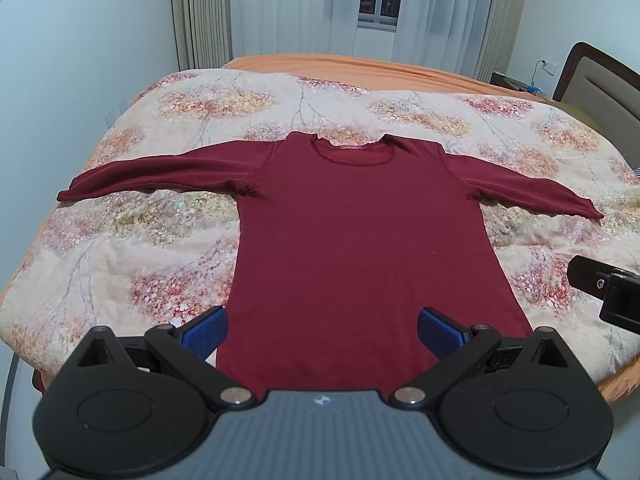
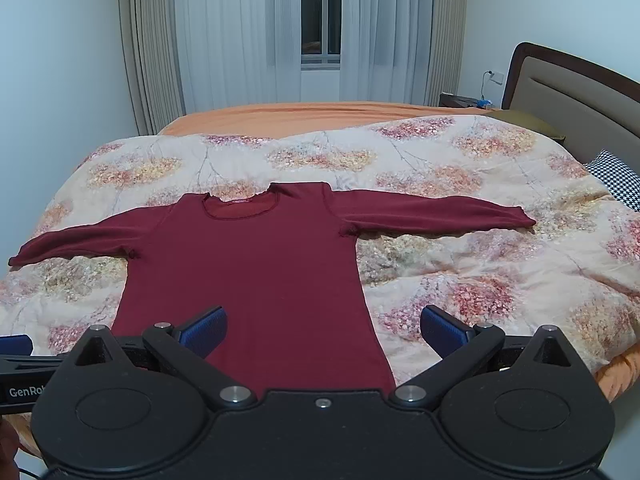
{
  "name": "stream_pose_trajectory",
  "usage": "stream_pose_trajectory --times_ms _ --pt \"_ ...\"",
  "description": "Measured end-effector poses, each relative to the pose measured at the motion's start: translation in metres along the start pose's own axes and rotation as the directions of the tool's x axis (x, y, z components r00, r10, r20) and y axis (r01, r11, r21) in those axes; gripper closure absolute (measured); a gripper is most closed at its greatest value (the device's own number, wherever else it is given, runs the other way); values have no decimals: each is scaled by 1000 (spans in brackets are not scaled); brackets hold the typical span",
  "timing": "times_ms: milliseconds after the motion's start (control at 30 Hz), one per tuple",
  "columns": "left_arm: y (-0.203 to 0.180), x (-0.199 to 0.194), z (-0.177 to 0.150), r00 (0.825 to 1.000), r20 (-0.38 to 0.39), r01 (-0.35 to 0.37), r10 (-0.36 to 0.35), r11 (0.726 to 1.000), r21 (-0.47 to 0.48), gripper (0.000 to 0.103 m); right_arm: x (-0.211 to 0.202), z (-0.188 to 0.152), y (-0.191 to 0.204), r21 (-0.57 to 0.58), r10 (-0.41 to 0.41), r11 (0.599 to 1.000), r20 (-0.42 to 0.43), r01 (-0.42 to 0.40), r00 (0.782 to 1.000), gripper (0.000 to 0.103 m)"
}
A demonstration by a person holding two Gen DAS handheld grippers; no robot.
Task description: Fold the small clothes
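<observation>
A dark red long-sleeved shirt lies flat on the bed, neck away from me, both sleeves spread out sideways. In the left wrist view my left gripper hovers open over the shirt's hem, its blue pads wide apart and holding nothing. The right wrist view shows the same shirt left of centre. My right gripper is open above the shirt's lower right edge, nothing between its pads. Part of the right gripper's black body shows at the right edge of the left view.
A floral quilt covers the bed over an orange sheet. A padded headboard stands at the right, with a checked pillow and a bedside table. Curtains and a window lie beyond the bed.
</observation>
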State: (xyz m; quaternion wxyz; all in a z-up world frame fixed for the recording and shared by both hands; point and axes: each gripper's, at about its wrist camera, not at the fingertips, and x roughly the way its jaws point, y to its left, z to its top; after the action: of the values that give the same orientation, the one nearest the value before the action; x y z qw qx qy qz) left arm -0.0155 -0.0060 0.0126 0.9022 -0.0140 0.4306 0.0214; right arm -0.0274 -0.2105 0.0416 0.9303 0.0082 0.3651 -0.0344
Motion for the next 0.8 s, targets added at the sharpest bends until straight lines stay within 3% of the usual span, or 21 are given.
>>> stream_pose_trajectory --times_ms 433,600,733,800 --pt "1 -3 -12 998 -10 66 -66 997 -31 0 -2 -16 -10 26 16 1000 -21 -15 1000 0" --pt "3 18 -22 995 -69 68 -72 996 -52 0 12 -31 -16 46 37 998 -38 -35 999 1" --pt "3 38 -36 995 -74 63 -65 997 -37 0 29 -51 -25 67 71 995 13 -72 997 1" --pt "6 48 -44 993 -81 83 -86 995 -47 0 44 -60 -32 71 90 994 -28 -88 996 0"
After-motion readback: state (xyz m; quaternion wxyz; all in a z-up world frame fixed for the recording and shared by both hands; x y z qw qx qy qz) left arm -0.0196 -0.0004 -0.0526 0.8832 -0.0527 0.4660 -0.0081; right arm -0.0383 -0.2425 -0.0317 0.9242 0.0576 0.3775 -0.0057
